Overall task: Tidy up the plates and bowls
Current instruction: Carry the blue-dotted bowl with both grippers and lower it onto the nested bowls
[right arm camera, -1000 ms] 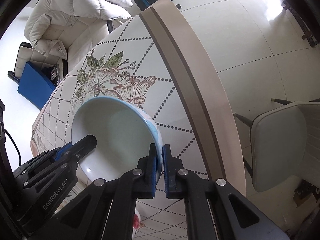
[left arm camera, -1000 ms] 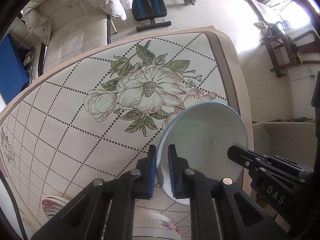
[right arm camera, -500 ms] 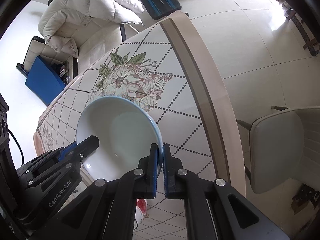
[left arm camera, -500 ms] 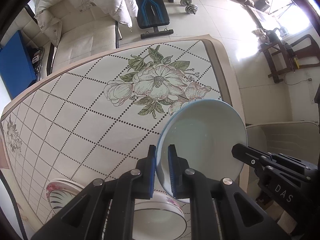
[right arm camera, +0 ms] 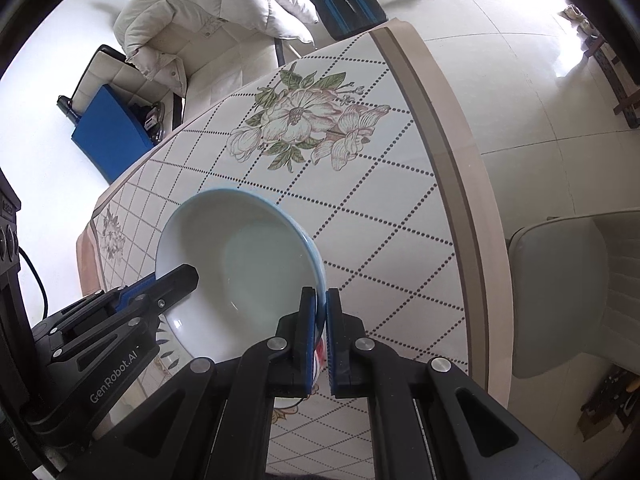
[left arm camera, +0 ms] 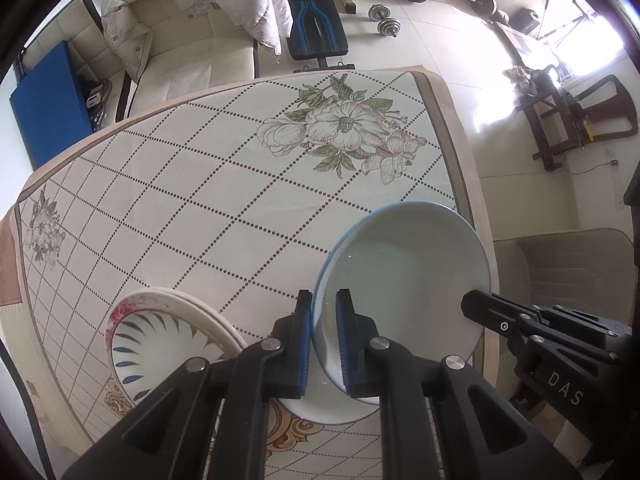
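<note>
- Both claws have hold of one pale bowl point(left arm camera: 404, 280) with a blue rim, carried in the air above the worktop point(left arm camera: 192, 200) near its right-hand edge.
- The left claw point(left arm camera: 323, 340) is clamped on the bowl's near-left rim, one blue pad inside and one outside.
- The right claw point(right arm camera: 321, 332) is pinched tight on the opposite rim; its pads are nearly together, with only the thin wall of the bowl point(right arm camera: 240, 264) between them.
- From the left wrist view the bowl tips slightly, its open side facing up and toward me, so its empty inside shows.
- Below and to the left of it sits a patterned bowl point(left arm camera: 160, 344) with blue leaf strokes inside and a red flower on its rim. It seems to rest in a stack of at least two dishes, as a second cream rim shows just outside the first.
- Another white dish point(left arm camera: 320, 408) with a brown scroll pattern peeks out beneath the left claw, though most of it is hidden.
- My reading is that the job is partway along: some dishes already look gathered near the front of the worktop, and this blue-rimmed bowl is the piece in transit.
- What is left, I would guess, is to lower it onto a pile and release both sides. I cannot tell which pile it is meant for.
- The rest of the flowered cloth point(right arm camera: 304, 128) carries no other dishes that I can see.
</note>
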